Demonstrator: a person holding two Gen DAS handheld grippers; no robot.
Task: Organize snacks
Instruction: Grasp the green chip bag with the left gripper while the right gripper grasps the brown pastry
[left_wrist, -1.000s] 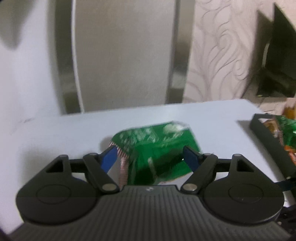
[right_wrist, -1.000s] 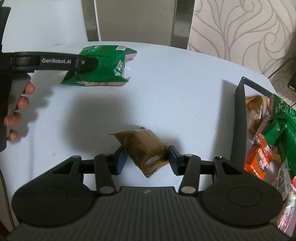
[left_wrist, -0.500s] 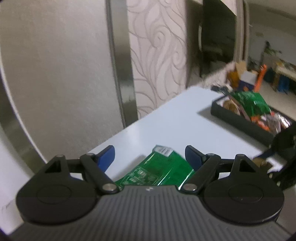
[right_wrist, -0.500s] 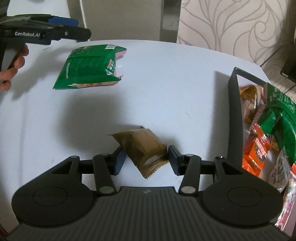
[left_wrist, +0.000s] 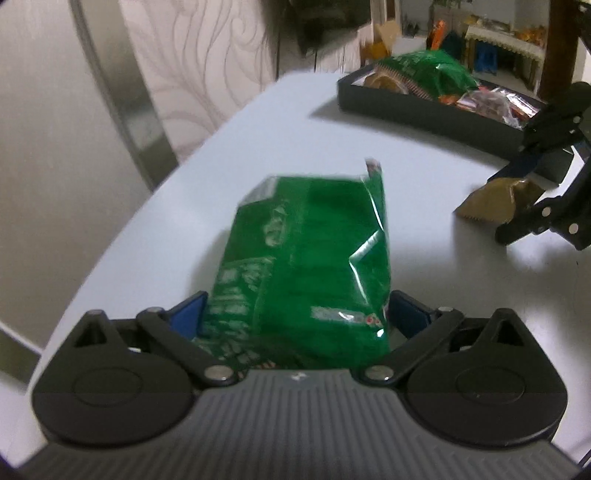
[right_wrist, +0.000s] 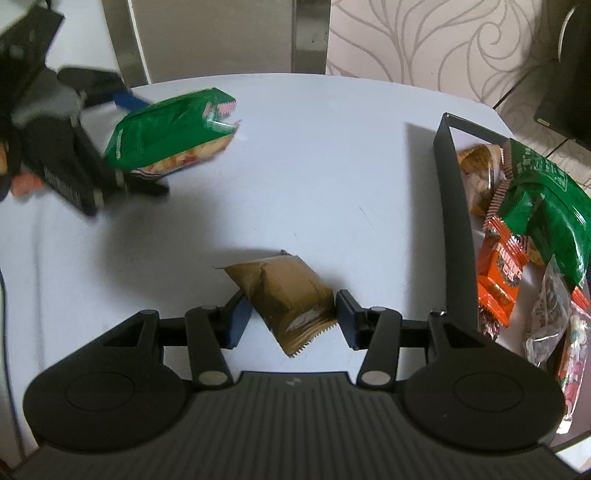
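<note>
A green snack bag (left_wrist: 310, 254) sits tipped up on one long edge on the white table (right_wrist: 314, 155), with its orange underside showing in the right wrist view (right_wrist: 170, 129). My left gripper (left_wrist: 295, 306) straddles the bag. Its jaws are opening wide, and the blue pads stand at the bag's two sides without squeezing it. In the right wrist view the left gripper (right_wrist: 140, 146) is blurred at the far left. My right gripper (right_wrist: 291, 314) is shut on a brown snack packet (right_wrist: 284, 295) that rests on the table. The left wrist view shows this packet (left_wrist: 487, 201) too.
A black tray (right_wrist: 454, 221) at the right table edge holds several snack packs, among them a large green bag (right_wrist: 546, 199) and an orange pack (right_wrist: 502, 273). The tray (left_wrist: 424, 110) is far right in the left wrist view. Patterned wallpaper and a metal-framed panel stand behind the table.
The left gripper came back down from up and left of the green bag, rolled and widened around it. The bag went from flat to tipped up. The right gripper and brown packet stayed put.
</note>
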